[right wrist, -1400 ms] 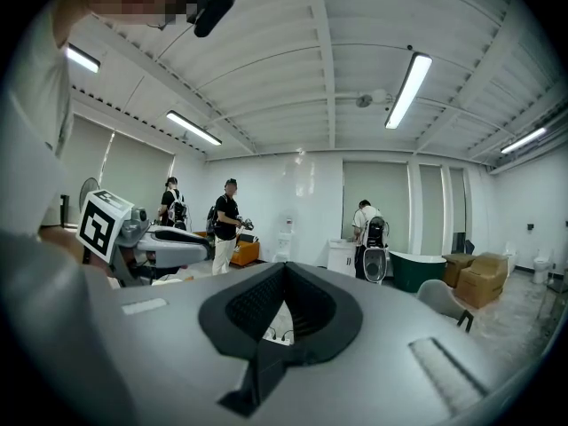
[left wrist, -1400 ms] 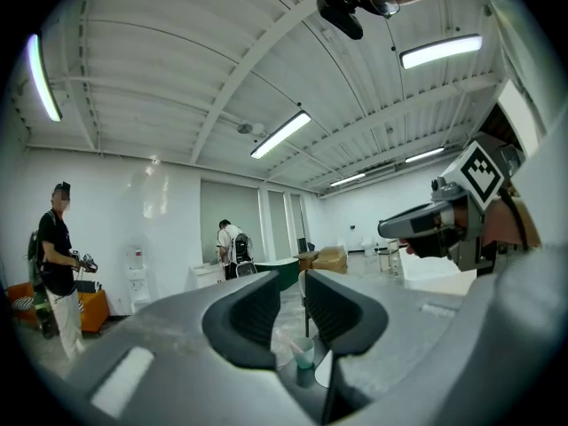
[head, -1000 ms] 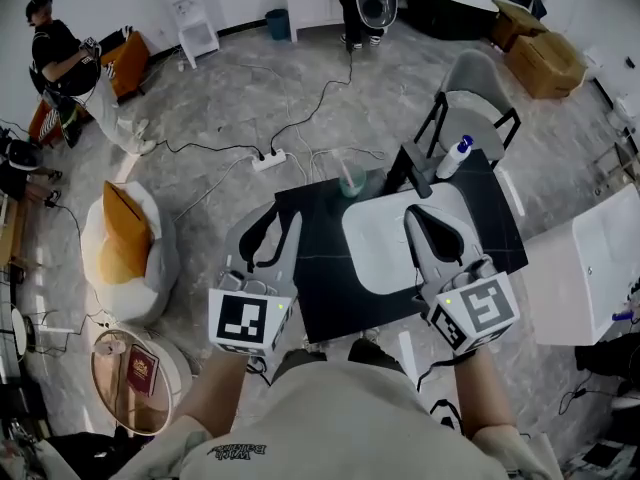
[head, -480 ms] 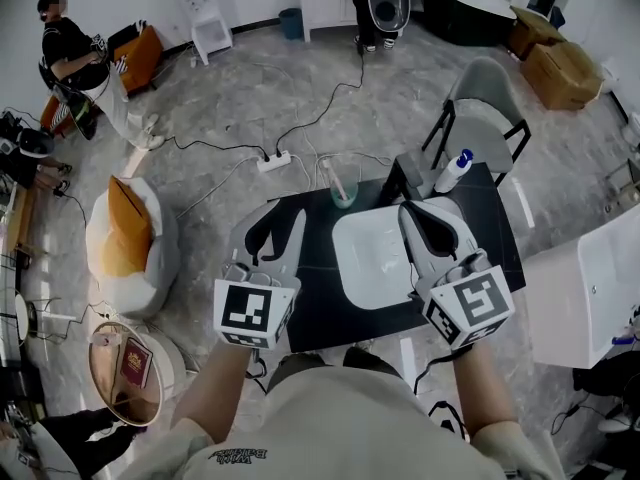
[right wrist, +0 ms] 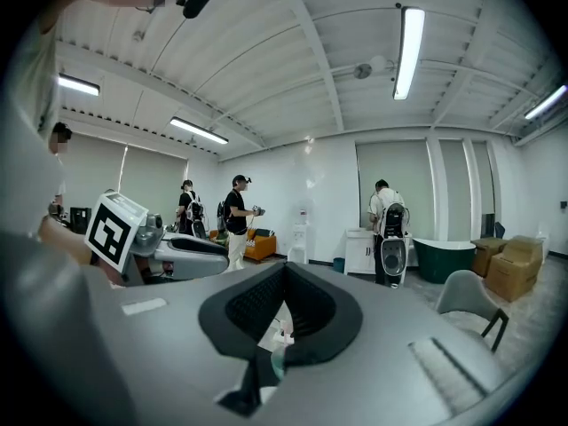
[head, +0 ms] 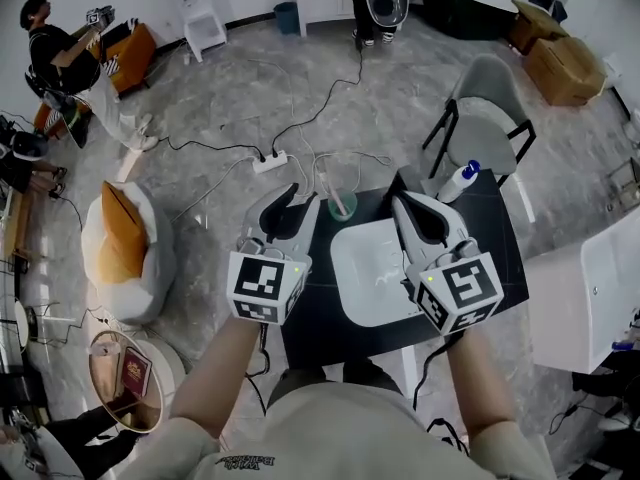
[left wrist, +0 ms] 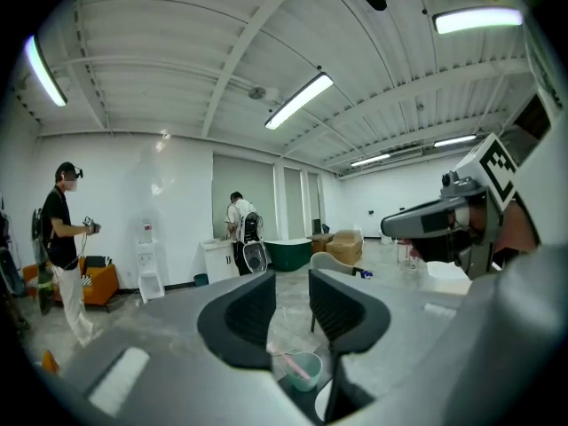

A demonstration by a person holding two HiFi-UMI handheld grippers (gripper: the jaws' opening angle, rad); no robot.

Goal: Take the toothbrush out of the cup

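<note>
Opening just now, fingers of left gripper [left wrist: 292, 284] apart, empty (those of right gripper [right wrist: 285, 272] together).

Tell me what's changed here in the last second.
Both the left hand-held gripper and the right hand-held gripper moved forward over the table toward the cup. The left one's jaws have just been opening, with nothing between them. Nothing was grasped. The toothbrush remains in the cup; the right jaws stay together.
</note>
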